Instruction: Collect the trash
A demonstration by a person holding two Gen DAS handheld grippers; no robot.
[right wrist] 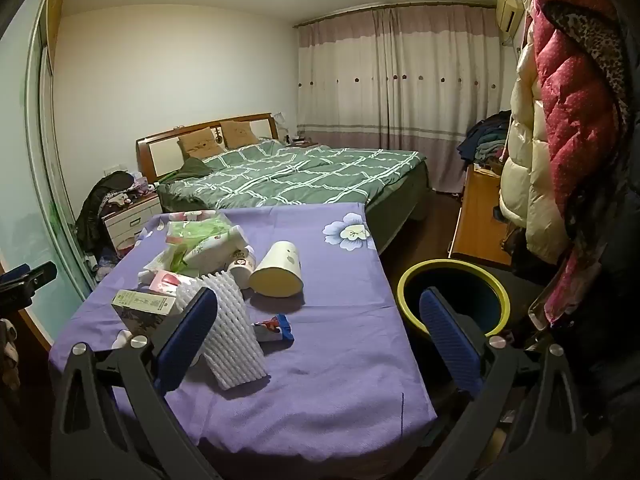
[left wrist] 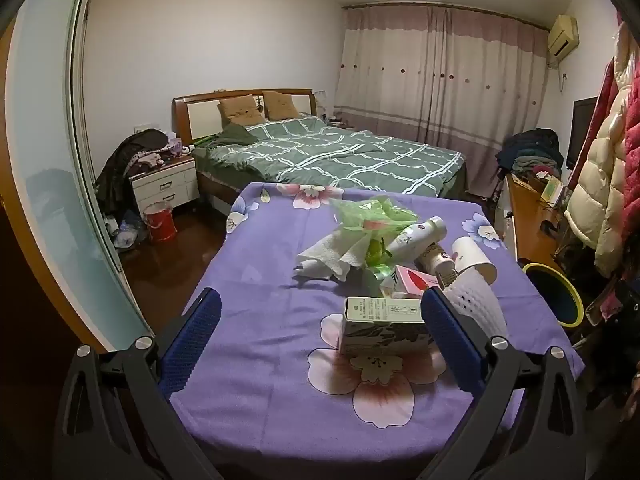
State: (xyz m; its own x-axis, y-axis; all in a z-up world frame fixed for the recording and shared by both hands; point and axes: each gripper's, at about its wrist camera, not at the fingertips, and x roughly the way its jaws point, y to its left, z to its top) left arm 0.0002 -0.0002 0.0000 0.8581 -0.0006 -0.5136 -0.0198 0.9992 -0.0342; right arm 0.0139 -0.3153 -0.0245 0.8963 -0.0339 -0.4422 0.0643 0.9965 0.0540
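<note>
Trash sits heaped mid-desk: one carton (left wrist: 382, 326), one foam net sleeve (right wrist: 230, 330), one paper cup (right wrist: 276, 269), two bottles, tissue and a green bag, all bunched within reach of the yellow-rimmed bin (right wrist: 452, 300) just beside the desk (right wrist: 340, 360). Left gripper (left wrist: 320, 340) hangs wide, carton nearly between its fingers; right gripper (right wrist: 320, 338) is wide too, holding nothing.

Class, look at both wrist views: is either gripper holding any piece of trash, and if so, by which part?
Nothing is held. The left gripper is open near the carton; the right gripper is open above the table edge.
</note>
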